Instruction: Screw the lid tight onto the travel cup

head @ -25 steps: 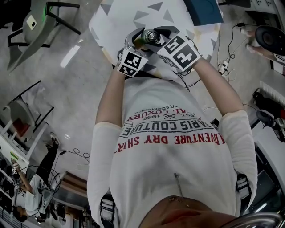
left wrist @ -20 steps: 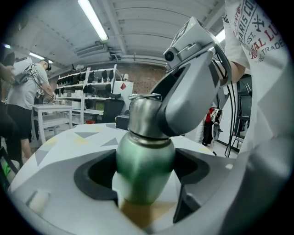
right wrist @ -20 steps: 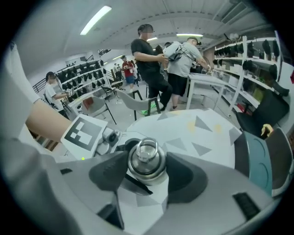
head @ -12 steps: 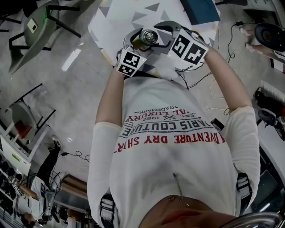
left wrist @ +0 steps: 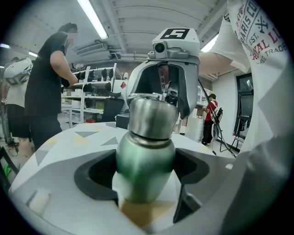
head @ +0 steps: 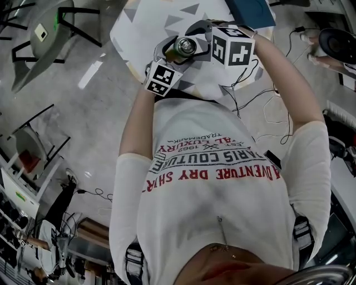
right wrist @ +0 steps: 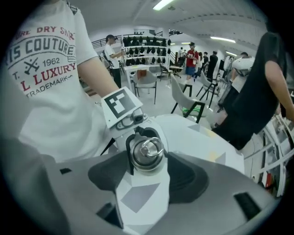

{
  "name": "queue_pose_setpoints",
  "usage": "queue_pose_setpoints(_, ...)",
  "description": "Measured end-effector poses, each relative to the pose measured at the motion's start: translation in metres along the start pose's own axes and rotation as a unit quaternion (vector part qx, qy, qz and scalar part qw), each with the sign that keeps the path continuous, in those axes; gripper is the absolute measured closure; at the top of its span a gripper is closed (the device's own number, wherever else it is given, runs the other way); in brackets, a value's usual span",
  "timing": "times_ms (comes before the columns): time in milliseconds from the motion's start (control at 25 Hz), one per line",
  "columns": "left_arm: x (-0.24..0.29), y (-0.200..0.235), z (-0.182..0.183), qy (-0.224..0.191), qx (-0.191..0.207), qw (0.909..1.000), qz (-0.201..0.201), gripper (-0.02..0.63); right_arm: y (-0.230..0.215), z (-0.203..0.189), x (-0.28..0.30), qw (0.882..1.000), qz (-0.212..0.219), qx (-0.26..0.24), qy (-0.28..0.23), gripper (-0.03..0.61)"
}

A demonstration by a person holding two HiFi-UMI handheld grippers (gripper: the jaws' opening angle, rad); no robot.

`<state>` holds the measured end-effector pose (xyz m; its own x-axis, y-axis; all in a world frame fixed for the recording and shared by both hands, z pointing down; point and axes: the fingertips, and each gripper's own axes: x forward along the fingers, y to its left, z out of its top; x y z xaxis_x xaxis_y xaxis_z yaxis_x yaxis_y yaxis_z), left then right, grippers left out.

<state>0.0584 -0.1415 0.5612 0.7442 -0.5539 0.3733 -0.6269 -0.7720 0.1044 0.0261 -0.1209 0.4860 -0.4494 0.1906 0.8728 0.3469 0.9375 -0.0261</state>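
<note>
A green travel cup (left wrist: 146,160) with a steel lid (left wrist: 152,114) is held above the white table (head: 150,22). My left gripper (left wrist: 146,183) is shut on the cup's green body, its pads against both sides. In the head view the cup's ringed lid (head: 185,45) shows end-on between the two marker cubes. My right gripper (right wrist: 146,170) faces the ringed lid (right wrist: 147,152) head-on. Its jaws stand wide on either side of the lid with gaps, not pressing on it. From the left gripper view the right gripper (left wrist: 165,87) arches over the lid's top.
The white table has grey triangle marks, and a blue box (head: 253,12) lies at its far side. Cables (head: 261,94) trail on the floor to the right. A chair (head: 50,22) stands at the left. Several people (right wrist: 257,87) stand around the room beyond.
The right gripper has rolled round the lid, its marker cube swinging up and turning square to the camera. The left gripper and the cup have stayed in place.
</note>
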Motion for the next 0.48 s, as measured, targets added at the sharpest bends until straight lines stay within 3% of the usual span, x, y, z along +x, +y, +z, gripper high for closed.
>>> queue_pose_setpoints(120, 0.0003, -0.0006, -0.0007, 0.002, 0.002, 1.0000, 0.001, 0.233, 0.0032, 0.0022, 0.0034, 1.000, 0.014, 0.015, -0.012, 0.342)
queue_pose_setpoints(240, 0.0008, -0.0009, -0.0009, 0.003, 0.002, 1.0000, 0.001, 0.233, 0.0026, 0.0025, 0.0041, 0.999, 0.011, 0.033, -0.020, 0.344)
queue_pose_setpoints(480, -0.0004, -0.0004, -0.0010, 0.002, 0.001, 1.0000, 0.001, 0.233, 0.0002, 0.0039, 0.0046, 0.995, -0.028, 0.092, -0.025, 0.344)
